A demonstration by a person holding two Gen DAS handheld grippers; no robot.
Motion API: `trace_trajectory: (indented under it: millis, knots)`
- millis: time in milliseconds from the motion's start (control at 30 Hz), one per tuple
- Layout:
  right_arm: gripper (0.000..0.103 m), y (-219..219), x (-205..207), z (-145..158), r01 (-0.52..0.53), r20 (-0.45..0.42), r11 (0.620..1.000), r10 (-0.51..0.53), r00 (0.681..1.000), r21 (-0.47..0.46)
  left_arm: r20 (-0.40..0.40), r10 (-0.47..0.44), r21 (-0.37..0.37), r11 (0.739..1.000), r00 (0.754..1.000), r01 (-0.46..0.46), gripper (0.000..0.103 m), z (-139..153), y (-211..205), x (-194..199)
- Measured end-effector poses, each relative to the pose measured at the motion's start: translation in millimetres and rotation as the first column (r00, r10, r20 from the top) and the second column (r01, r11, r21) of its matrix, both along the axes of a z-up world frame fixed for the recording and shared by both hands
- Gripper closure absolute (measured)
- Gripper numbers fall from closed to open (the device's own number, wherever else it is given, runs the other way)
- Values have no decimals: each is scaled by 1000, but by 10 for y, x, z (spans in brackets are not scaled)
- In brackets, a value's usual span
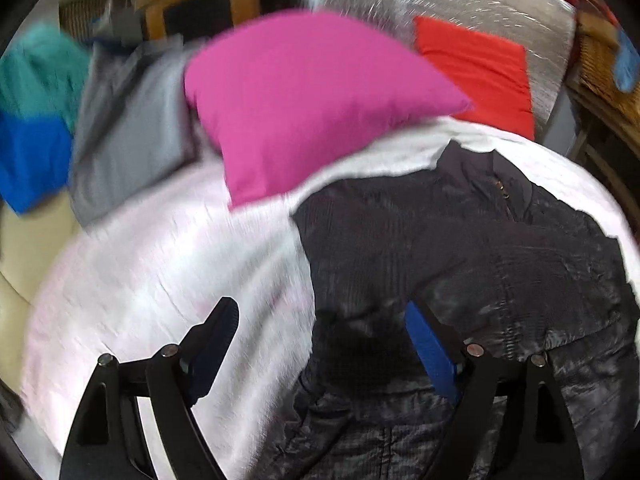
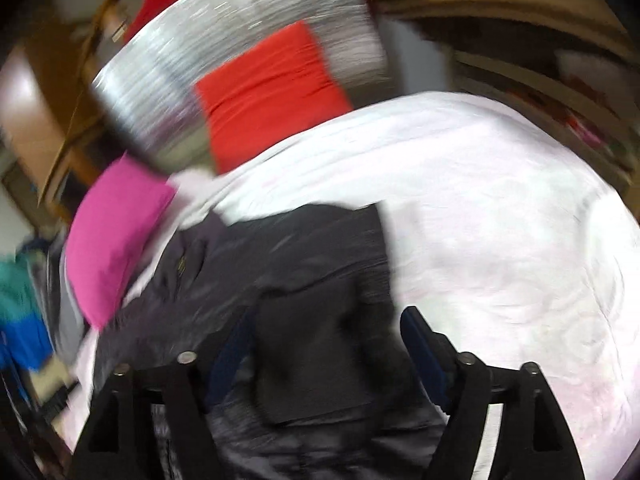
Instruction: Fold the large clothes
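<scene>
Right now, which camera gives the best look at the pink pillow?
The left wrist view. The pink pillow fills the upper centre there, nearly whole and fairly sharp, lying partly on the white sheet beside the dark jacket. In the right wrist view the pillow sits at the left edge, smaller, blurred, its lower part cut off by the jacket.

Dark grey jacket (image 1: 460, 248) on white sheet (image 1: 160, 264) (faintly pink), magenta pillow (image 1: 304, 104), red cushion (image 1: 480, 72)

blur: both views smeared | jacket (image 2: 320, 280) lower part cut off by edge | shelf contents perhaps books, unreadable
</scene>
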State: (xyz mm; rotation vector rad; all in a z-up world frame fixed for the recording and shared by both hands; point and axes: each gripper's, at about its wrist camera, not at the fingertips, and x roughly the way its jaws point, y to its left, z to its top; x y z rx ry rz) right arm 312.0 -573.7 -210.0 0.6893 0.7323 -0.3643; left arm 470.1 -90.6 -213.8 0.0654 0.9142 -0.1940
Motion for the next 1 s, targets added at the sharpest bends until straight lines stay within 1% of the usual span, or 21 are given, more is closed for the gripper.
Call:
trace_trajectory:
  millis: [33, 67, 133, 233, 300, 333, 367, 400, 433, 467, 500, 533, 567, 600, 633, 667, 733, 767, 833, 967, 1000]
  knots:
    - [22, -88, -23, -57, 22, -10, 999, -21, 1000, 37, -33, 12, -25, 1000, 999, -13, 18, -48, 47, 48]
    - [22, -158, -40, -127, 35, -22, 996, -34, 999, 77, -49, 21, -36, 999, 999, -23, 18, -79, 68, 72]
    - [22, -208, -8, -254, 29, -47, 991, -22, 999, 134, -86, 19, -57, 998, 996, -24, 18, -172, 80, 119]
    - [22, -106, 118, -377, -29, -83, 989, 41, 996, 147, -147, 9, -37, 999, 989, -15, 18, -339, 1, 142]
    - [22, -23, 224, -440, -65, -115, 989, 81, 990, 135, -161, -4, -40, 999, 987, -2, 21, -402, -39, 147]
    - [22, 53, 271, -468, -78, -139, 992, 91, 986, 96, -165, -11, -43, 999, 986, 4, 26, -411, -57, 149]
    - [25, 129, 307, -463, -88, -161, 996, 92, 983, 35, -165, -17, -48, 999, 986, 9, 31, -405, -69, 147]
    - [36, 190, 313, -435, -96, -167, 995, 91, 982, -19, -157, -16, -50, 999, 987, 8, 34, -381, -73, 139]
    - [45, 262, 328, -375, -106, -162, 992, 94, 982, -69, -140, -10, -42, 999, 990, 4, 39, -342, -76, 124]
    - [52, 316, 322, -304, -114, -154, 987, 97, 983, -109, -120, -6, -25, 1000, 993, 3, 39, -308, -84, 126]
    - [52, 363, 304, -219, -109, -141, 983, 88, 986, -145, -103, -4, -7, 1000, 995, 3, 39, -285, -89, 124]
    - [52, 389, 296, -183, -105, -126, 981, 85, 988, -161, -92, -1, 10, 1000, 996, 2, 38, -269, -94, 120]
    - [50, 403, 305, -206, -110, -135, 980, 88, 987, -168, -101, 4, 30, 1000, 995, -1, 32, -295, -107, 134]
    - [40, 404, 349, -302, -134, -179, 979, 105, 978, -154, -119, 7, 41, 999, 993, -2, 29, -340, -108, 159]
    - [38, 407, 383, -403, -155, -215, 979, 125, 969, -130, -136, 10, 45, 999, 991, -4, 27, -387, -99, 170]
    - [37, 401, 365, -430, -152, -213, 980, 123, 969, -127, -150, 11, 35, 999, 989, -6, 27, -414, -82, 178]
    - [37, 419, 297, -324, -150, -194, 979, 123, 973, -135, -149, 16, 20, 1000, 989, -13, 27, -363, -47, 174]
    - [37, 411, 251, -243, -151, -170, 979, 127, 977, -138, -136, 16, 19, 1000, 991, -13, 27, -322, -35, 157]
    - [37, 407, 107, -90, -139, -112, 979, 123, 986, -152, -104, 22, 34, 999, 994, -19, 27, -241, 2, 102]
    - [36, 375, -165, 97, -142, -54, 979, 135, 989, -150, -71, 15, 44, 999, 997, -12, 27, -149, 69, -35]
    - [35, 398, -162, 118, -143, -50, 978, 137, 989, -149, -63, 12, 47, 999, 998, -9, 27, -136, 81, -79]
